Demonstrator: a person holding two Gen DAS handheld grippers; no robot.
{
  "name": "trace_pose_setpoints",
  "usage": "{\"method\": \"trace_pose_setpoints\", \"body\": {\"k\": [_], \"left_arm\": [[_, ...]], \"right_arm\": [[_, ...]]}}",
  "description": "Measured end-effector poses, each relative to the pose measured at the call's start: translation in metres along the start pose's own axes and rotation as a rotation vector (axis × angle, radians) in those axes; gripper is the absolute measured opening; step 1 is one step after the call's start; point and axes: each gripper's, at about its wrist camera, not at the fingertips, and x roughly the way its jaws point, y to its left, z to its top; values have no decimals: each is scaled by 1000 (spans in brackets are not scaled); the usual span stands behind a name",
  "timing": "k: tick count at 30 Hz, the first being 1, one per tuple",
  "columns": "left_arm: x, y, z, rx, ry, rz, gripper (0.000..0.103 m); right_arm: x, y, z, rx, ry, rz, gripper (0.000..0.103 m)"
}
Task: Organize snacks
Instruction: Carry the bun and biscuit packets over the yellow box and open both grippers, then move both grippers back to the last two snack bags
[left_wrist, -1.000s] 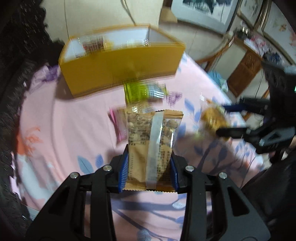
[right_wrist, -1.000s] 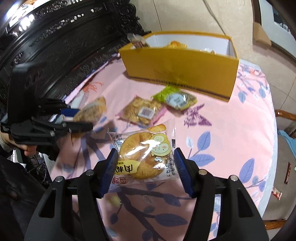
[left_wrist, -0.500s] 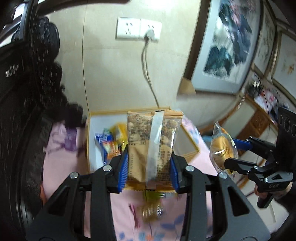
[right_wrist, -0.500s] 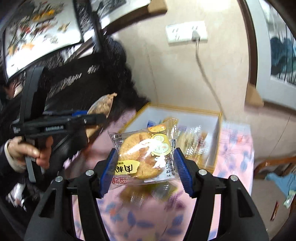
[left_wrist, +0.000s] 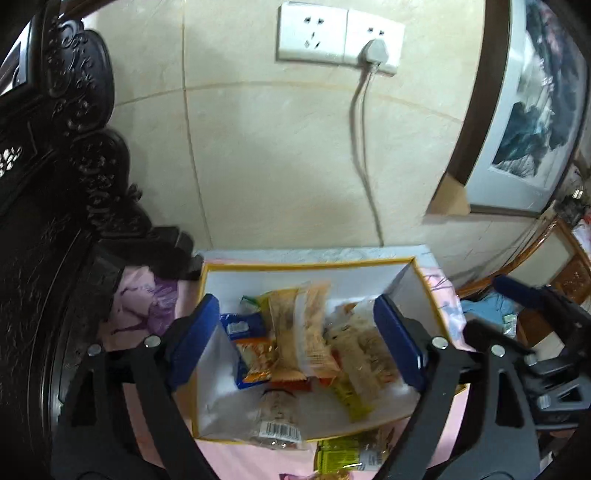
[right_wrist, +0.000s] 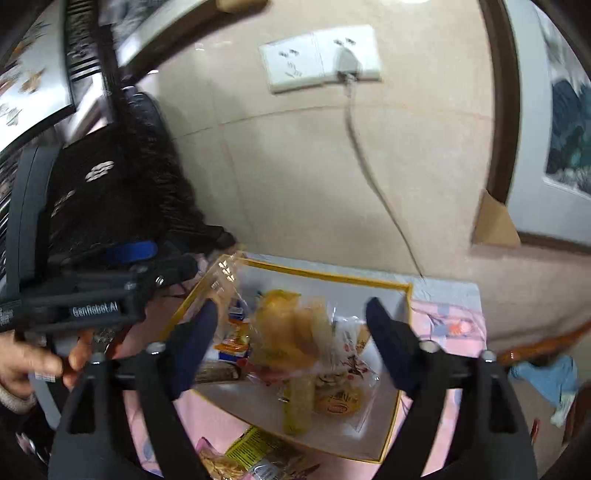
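A yellow box (left_wrist: 310, 264) with a white inside stands on the pink cloth against the wall and holds several snack packets. My left gripper (left_wrist: 297, 338) hovers over it, its jaws opening. The brown nut packet (left_wrist: 299, 332) is free of the blue pads (left_wrist: 195, 332) and lies among the other snacks. In the right wrist view my right gripper (right_wrist: 293, 343) is above the same box (right_wrist: 325, 275), jaws also opening. The round cake packet (right_wrist: 284, 339), blurred, is loose between its fingers and drops into the box. The left gripper's body (right_wrist: 110, 291) shows at the left, in a hand (right_wrist: 22, 362).
A green snack packet (left_wrist: 347, 458) and another packet (right_wrist: 218, 465) lie on the pink flowered cloth (left_wrist: 147, 306) in front of the box. Dark carved wooden furniture (left_wrist: 55, 184) rises on the left. A wall socket with a cable (left_wrist: 365, 48) is behind, a framed painting (left_wrist: 535, 122) at the right.
Both grippers moved from low over the table up and forward to the box. Their jaws spread, and the nut packet and the cake packet came free into the box.
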Motion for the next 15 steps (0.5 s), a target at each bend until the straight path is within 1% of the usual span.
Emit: {"method": "trace_pose_setpoints", "body": {"k": [1, 2, 4, 6, 8, 12, 13, 15], "left_arm": [[-2, 2, -5, -9, 4, -12, 92], [-4, 4, -9, -18, 6, -14, 93], [-14, 8, -20, -49, 10, -24, 93], [-28, 13, -36, -94, -1, -45, 94], [-40, 16, -53, -112, 0, -68, 94], [-61, 11, -83, -84, 15, -59, 95], [-64, 10, -88, -80, 28, -61, 96], [-69, 10, -102, -86, 67, -55, 96]], "right_arm": [[-4, -3, -2, 21, -16, -2, 95], [-7, -4, -6, 41, -26, -6, 98], [-15, -8, -17, 86, -29, -11, 99], [-24, -9, -38, 133, -20, -15, 99], [-30, -5, -56, 148, -7, -18, 99], [-48, 15, -95, 108, 33, -56, 99], [-53, 22, -106, 92, 52, -71, 99], [-61, 32, -117, 70, 71, -82, 100]]}}
